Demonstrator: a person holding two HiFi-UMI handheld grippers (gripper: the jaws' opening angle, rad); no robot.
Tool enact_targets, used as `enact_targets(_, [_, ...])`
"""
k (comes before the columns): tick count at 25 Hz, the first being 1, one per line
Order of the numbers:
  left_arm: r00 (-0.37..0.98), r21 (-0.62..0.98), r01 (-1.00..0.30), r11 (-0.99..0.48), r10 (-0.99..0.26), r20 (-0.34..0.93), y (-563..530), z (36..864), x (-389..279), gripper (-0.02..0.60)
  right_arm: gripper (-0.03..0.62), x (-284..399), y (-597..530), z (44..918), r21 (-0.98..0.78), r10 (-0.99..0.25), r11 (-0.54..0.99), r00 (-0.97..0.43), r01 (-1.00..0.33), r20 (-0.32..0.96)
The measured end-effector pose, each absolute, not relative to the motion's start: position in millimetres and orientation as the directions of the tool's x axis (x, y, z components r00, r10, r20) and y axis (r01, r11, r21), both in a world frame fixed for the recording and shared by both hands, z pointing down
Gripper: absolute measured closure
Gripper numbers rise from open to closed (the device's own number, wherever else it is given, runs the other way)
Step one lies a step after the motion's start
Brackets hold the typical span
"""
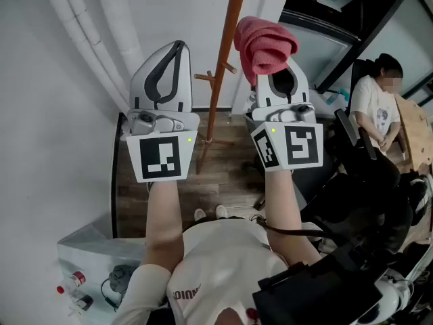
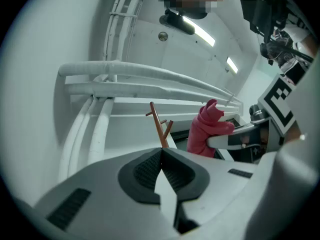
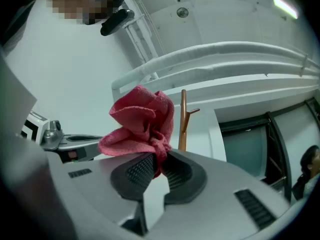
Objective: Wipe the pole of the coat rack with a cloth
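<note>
Forearms and the two marker cubes fill the near part of the head view, one cube [image 1: 161, 156] on the left tool and one [image 1: 291, 146] on the right.

Ahead of the first cube, the left gripper [image 1: 178, 45] has its jaws pressed together with nothing between them; its own view shows the dark pads [image 2: 150, 169] meeting in a closed seam. White wall pipes [image 1: 88, 39] run off to its left.

Just to the right of that gripper's tip, and beyond it, stands the orange-brown pole [image 1: 226, 53] of the coat rack, with short pegs branching from it. It rises between the two tools.

Right of the pole, the right gripper [image 3: 159, 159] pinches a bunched red cloth [image 1: 264, 46] by its lower fold, and most of the fabric billows above the jaws. In the right gripper view the pole appears close beside the cloth's right edge, but the left gripper view shows a gap between them, so I judge they are not touching.

Far to the right, well apart from both tools, another person [image 1: 375, 100] sits.

As for progress, the cloth is in hand and raised near the pole, but no contact is visible. Wiping looks not yet begun, and the whole length of the pole is left to do.
</note>
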State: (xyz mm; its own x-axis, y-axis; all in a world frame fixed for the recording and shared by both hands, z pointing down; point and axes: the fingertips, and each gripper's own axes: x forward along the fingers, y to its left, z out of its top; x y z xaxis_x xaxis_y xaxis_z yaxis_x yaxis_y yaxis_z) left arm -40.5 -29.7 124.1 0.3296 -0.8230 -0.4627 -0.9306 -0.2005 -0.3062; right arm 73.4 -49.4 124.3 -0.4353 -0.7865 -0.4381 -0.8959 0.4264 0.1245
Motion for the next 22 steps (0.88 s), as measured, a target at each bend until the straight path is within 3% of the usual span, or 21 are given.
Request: enact_targets(22, [0.351,-0.264,-0.931,-0.252,-0.82,-0.452,-36.6,141.4,-50.9,0.569,0.546,82.2,-67.7,126.7,0.121,-0.818,0.349,-0.365,-0.929,-0.446])
